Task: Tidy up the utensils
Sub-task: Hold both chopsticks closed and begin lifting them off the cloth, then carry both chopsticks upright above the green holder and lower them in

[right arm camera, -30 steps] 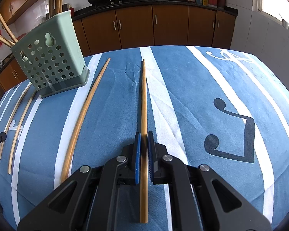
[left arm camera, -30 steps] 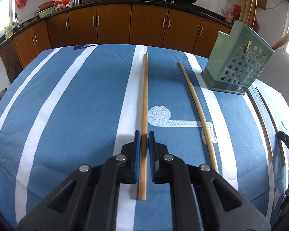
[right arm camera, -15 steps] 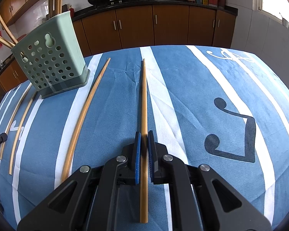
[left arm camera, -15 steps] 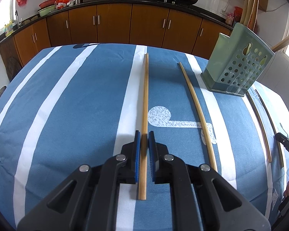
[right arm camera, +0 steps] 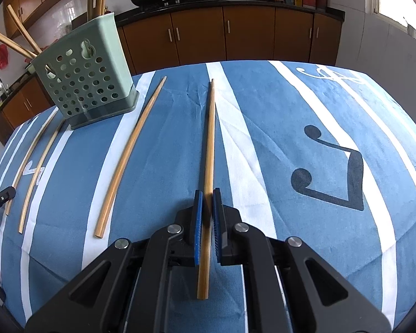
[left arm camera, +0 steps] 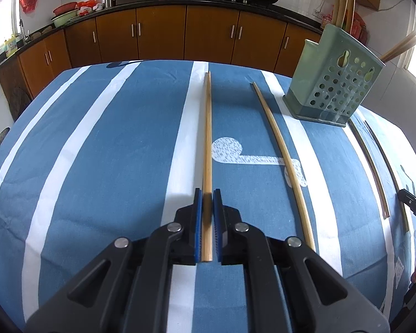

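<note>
My left gripper (left arm camera: pixel 207 194) is shut on a long bamboo chopstick (left arm camera: pixel 207 127) that runs forward over the blue striped tablecloth. My right gripper (right arm camera: pixel 207 194) is shut on another bamboo chopstick (right arm camera: pixel 209 138), which also points forward and is lifted a little above the cloth. A green perforated utensil holder (left arm camera: pixel 335 83) stands at the right in the left wrist view and also shows at the left in the right wrist view (right arm camera: pixel 86 77), with several chopsticks standing in it. A loose chopstick (left arm camera: pixel 283 155) lies between the held one and the holder; it also shows in the right wrist view (right arm camera: pixel 130 149).
Two thin chopsticks (left arm camera: pixel 374 166) lie past the holder near the table's edge; they also show in the right wrist view (right arm camera: pixel 36 163). Brown kitchen cabinets (left arm camera: pixel 158 33) and a counter with woks stand behind the table. The other gripper's tip (left arm camera: pixel 414 208) shows at the right edge.
Both held chopsticks have risen slightly off the cloth. The left wrist view has shifted a little. Both grippers stay shut.
</note>
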Available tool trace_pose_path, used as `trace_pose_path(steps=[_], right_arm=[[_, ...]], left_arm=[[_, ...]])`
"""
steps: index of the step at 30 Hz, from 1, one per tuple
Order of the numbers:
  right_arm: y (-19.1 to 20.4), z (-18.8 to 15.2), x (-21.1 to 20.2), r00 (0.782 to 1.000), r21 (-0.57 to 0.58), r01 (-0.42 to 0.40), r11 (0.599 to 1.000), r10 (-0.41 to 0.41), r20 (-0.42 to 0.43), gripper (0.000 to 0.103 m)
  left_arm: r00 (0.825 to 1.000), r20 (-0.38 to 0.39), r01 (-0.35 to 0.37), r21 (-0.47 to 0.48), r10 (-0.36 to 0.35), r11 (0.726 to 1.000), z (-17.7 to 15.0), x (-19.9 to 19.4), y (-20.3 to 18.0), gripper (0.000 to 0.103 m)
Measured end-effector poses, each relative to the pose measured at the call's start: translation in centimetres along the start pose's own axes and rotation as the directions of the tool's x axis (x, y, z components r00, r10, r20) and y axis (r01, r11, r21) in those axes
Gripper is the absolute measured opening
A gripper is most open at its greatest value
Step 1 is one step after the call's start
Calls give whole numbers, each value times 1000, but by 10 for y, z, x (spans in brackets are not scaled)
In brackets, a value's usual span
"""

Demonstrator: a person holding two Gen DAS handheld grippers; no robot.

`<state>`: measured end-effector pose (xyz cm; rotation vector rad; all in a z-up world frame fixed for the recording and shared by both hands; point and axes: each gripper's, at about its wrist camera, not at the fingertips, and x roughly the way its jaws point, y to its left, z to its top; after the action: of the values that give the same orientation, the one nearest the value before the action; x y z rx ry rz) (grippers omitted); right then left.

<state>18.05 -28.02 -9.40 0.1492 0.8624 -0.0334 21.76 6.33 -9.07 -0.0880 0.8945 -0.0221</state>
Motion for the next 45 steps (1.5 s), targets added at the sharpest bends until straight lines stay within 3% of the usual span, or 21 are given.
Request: trace_pose_path(steps=[5, 14, 18, 25, 30, 45], right_arm=[[-3, 0, -10, 1000, -1, -11, 1000, 11, 22, 7], [-25, 17, -60, 983, 72, -35, 997, 21, 183, 7], [-30, 29, -79, 967, 82, -46, 996, 24, 255, 7], [-28, 48, -116, 926, 67, -71, 995, 40, 376, 7], [-24, 54, -124, 914, 57, -80, 995, 50, 403, 7], [-15, 70, -144, 889, 31, -116, 993, 89, 450, 7]], left_arm=[[1000, -15, -10, 5, 10, 1000, 1, -7, -1, 8], [992, 125, 9, 11, -10, 1000, 19, -60, 1, 8], [980, 198, 25, -3, -24, 1000, 29, -83, 1, 8], [942, 330, 69, -22, -58, 997, 50, -126, 0, 8], [925, 374, 80, -14, -70, 997, 60, -143, -2, 8], [898, 425, 106, 43, -114, 993, 81, -171, -18, 8]])
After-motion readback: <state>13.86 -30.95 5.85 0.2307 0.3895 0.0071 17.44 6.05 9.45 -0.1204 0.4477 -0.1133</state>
